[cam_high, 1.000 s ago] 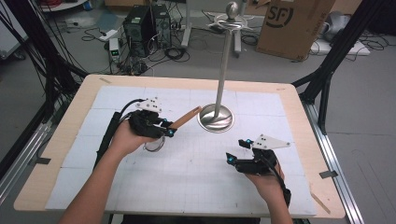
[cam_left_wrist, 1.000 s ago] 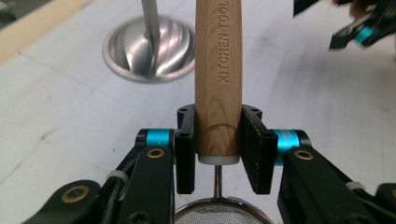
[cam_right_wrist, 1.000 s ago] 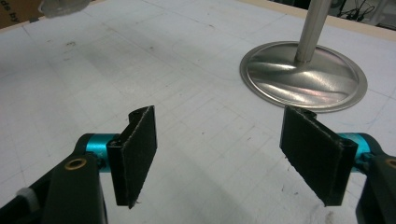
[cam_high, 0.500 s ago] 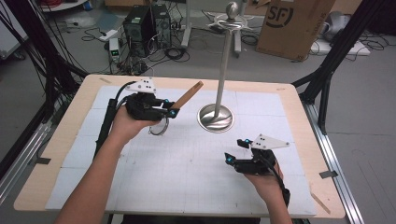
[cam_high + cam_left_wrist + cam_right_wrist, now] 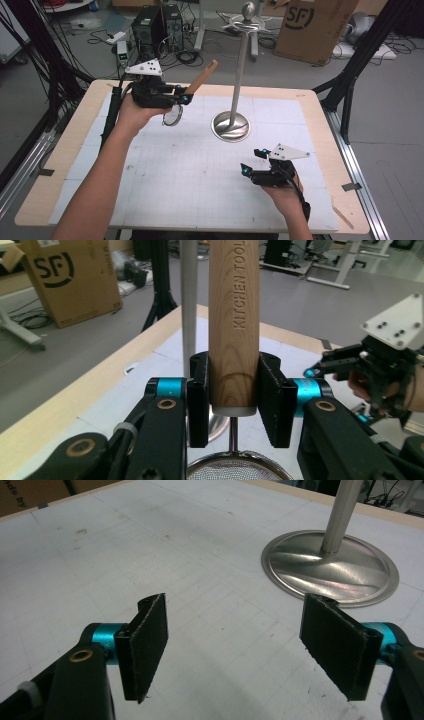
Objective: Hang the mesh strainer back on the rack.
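Above the far left part of the white mat (image 5: 200, 170), the left gripper (image 5: 181, 96) has lifted clear of the surface, its jaws clamped on the wooden handle of a small mesh strainer (image 5: 172, 116). A second ago the strainer hung lower, close to the base of the steel stand (image 5: 231, 125); now it rides higher and farther left, the handle pointing up and away toward the stand's pole and the mesh ring dangling just under the hand. In the left gripper view the pads press both sides of the handle just above its lower end, so the grip looks firm. The right gripper (image 5: 251, 161) has not stirred: it rests low over the near right of the mat with its jaws apart and nothing between them. To my eye the lift is a preparation for hanging the strainer on the hooks at the stand's top (image 5: 248, 21), which sit well above it yet.
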The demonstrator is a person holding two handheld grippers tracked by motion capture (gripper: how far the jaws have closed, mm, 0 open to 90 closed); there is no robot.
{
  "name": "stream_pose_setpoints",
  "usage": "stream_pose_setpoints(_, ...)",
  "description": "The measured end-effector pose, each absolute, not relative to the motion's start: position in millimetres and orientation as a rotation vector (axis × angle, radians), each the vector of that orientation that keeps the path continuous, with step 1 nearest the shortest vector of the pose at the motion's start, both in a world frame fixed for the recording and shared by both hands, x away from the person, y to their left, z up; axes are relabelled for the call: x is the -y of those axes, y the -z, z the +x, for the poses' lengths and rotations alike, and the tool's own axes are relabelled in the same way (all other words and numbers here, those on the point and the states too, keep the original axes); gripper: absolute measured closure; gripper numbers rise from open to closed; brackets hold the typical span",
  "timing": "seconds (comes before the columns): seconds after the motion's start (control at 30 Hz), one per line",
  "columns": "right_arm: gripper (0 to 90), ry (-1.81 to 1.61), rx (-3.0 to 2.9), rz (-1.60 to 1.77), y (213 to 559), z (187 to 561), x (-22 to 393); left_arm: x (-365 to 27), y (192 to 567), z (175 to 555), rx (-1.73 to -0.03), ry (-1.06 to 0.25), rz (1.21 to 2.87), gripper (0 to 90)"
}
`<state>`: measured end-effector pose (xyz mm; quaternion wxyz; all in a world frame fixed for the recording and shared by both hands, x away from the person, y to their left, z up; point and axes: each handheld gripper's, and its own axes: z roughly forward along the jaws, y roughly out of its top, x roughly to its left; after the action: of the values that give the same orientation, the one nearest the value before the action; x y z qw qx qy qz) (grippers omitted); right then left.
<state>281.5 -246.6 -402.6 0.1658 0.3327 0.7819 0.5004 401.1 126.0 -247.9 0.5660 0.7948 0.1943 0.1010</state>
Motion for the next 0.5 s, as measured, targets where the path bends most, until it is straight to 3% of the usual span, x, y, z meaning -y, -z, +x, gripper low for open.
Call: stream_pose_setpoints(0.5, 26.4, -1.423, -2.238, 0.937, 403.4, 281.6, 244.5, -115.1, 215.4, 417.7, -0.428, -0.260, 1.867, 69.0)
